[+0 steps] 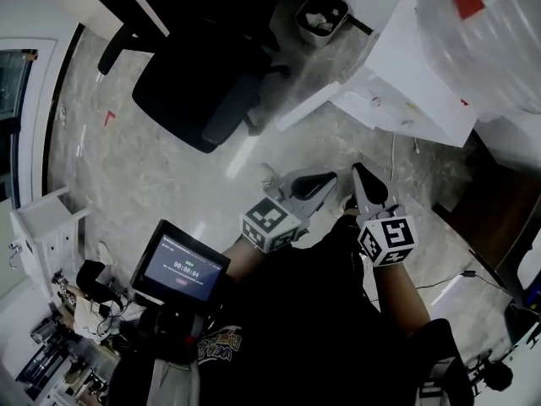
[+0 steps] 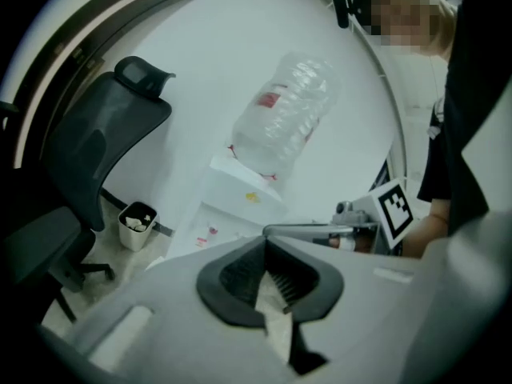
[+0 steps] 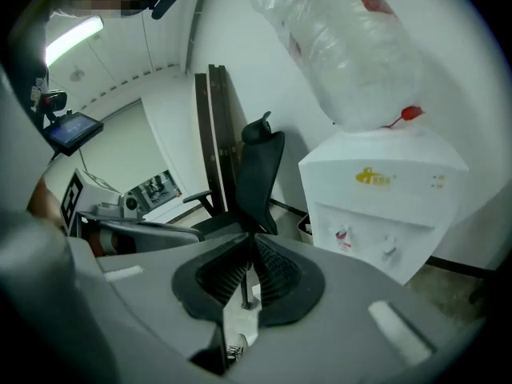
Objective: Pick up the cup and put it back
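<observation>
two hand-held grippers, seen from the head view, reach forward side by side over the pale stone floor [image 1: 152,167]. both bare forearms stretch out from the person's dark shirt. the left gripper [image 1: 330,178] and the right gripper [image 1: 358,171] lie near each other but apart, their black jaw tips aimed toward the white water dispenser [image 1: 397,74]. each carries its marker cube close to the wrist: the left cube [image 1: 270,222] and the right cube [image 1: 387,239].

in the left gripper view, the left gripper [image 2: 266,240] has its ribbed pads drawn together at the far tips. a wedge of floor shows between their nearer parts, and nothing is pinched. the gripper looks slightly downward past the dispenser [image 2: 240,190] and its upturned clear bottle [image 2: 284,114]. the right gripper's cube [image 2: 394,206] shows at the side.

in the right gripper view, the right gripper [image 3: 250,237] has its pads a thin slit apart, with nothing between them. the post of a black office chair [image 3: 260,174] shows through the slit. the dispenser [image 3: 384,190] stands to the right under the bottle [image 3: 344,46].

other items in the head view are the office chair [image 1: 203,83], a small waste bin [image 1: 321,15] and a lit screen [image 1: 182,265] near the person's left side.

the cup cannot be made out in any view, so its place and look stay untold.
</observation>
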### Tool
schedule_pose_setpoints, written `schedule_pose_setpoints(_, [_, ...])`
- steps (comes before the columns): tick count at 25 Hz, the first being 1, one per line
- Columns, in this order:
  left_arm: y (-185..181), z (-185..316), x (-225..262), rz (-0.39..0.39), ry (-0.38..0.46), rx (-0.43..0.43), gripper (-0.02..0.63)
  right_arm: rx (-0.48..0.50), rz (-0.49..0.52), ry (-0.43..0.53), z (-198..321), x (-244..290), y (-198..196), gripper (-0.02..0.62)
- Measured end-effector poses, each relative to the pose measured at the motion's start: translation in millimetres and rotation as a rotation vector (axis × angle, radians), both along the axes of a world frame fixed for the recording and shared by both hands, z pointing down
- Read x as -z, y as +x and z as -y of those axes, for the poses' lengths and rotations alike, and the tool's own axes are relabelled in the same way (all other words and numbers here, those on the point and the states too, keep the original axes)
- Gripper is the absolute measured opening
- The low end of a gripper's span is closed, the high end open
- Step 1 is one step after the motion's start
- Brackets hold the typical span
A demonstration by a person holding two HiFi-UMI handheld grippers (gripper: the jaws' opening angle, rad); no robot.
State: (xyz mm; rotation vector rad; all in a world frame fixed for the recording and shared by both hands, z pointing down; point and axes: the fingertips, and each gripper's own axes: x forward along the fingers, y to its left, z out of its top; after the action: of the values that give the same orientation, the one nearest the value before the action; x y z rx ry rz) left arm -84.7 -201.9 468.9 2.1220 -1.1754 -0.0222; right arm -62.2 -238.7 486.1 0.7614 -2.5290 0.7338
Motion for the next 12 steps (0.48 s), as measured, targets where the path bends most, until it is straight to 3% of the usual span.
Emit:
schedule_pose_setpoints(6, [-50, -4, -55, 0.081, 0.043, -0.125, 0.003, -0.186, -0.056, -0.120, -1, -79, -34, 0.043])
schedule_pose_setpoints(12, [-31, -9, -125, 0.116, 0.127, -0.181, 0.003, -0.203, -0.165, -0.153, 2, -179, -17, 0.049])
